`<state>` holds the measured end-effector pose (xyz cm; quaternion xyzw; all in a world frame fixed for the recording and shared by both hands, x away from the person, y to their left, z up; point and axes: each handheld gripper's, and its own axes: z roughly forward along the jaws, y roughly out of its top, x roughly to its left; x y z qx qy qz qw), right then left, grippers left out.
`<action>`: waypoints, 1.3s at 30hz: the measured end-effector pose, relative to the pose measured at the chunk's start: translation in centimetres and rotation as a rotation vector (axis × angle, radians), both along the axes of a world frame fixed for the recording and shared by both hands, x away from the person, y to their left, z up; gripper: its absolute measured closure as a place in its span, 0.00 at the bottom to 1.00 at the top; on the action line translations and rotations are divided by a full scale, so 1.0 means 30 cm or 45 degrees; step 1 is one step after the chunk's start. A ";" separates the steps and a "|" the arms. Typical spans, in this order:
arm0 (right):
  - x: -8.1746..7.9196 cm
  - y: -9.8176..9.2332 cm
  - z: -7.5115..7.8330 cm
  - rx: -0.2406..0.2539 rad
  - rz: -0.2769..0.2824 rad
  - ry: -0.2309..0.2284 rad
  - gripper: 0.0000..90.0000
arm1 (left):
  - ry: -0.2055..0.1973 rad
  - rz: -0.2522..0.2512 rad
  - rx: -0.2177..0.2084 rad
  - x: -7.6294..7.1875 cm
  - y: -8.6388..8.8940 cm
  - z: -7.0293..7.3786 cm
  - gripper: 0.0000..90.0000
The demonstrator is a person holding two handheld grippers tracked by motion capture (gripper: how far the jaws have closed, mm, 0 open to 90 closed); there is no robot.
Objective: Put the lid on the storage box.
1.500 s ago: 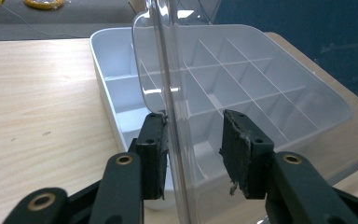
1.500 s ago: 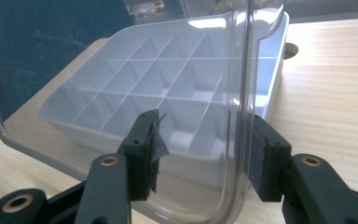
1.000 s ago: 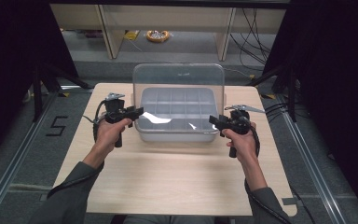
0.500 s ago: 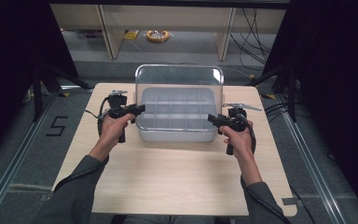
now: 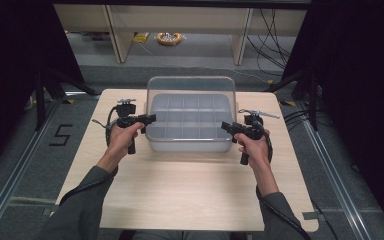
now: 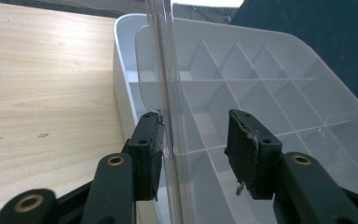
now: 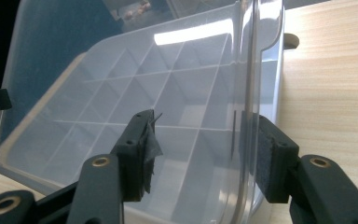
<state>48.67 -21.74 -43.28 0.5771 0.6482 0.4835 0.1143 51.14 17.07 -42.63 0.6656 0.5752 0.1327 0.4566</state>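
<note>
I am working both sets of tongs at the clear lid (image 5: 190,95) of the divided storage box (image 5: 190,131), which is sitting at the far middle of the surface (image 5: 180,190). The left tongs (image 6: 193,144) and right tongs (image 7: 200,149) are both gaping wide, each straddling a side edge of the half-raised lid. I am judging that both should squeeze together, evenly, before swinging it. The floor marking reads "5" (image 5: 61,134).

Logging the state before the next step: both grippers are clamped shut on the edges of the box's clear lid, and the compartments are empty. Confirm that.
Not quite: the left gripper and right gripper straddle the edges of the clear lid with jaws open, as both gripper views show. The compartments of the box do look empty.
</note>
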 end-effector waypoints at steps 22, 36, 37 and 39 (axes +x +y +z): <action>0.015 0.005 0.016 0.014 -0.035 -0.003 0.54 | -0.006 0.018 0.045 0.029 -0.014 0.029 0.62; 0.022 0.021 -0.019 0.036 -0.047 0.031 0.54 | 0.014 0.028 0.031 0.044 0.002 -0.006 0.62; 0.023 0.019 -0.023 0.039 -0.045 0.027 0.54 | 0.016 0.028 0.025 0.045 0.000 -0.010 0.62; 0.023 0.014 -0.032 0.044 -0.043 0.028 0.53 | 0.020 0.030 0.016 0.047 -0.002 -0.016 0.62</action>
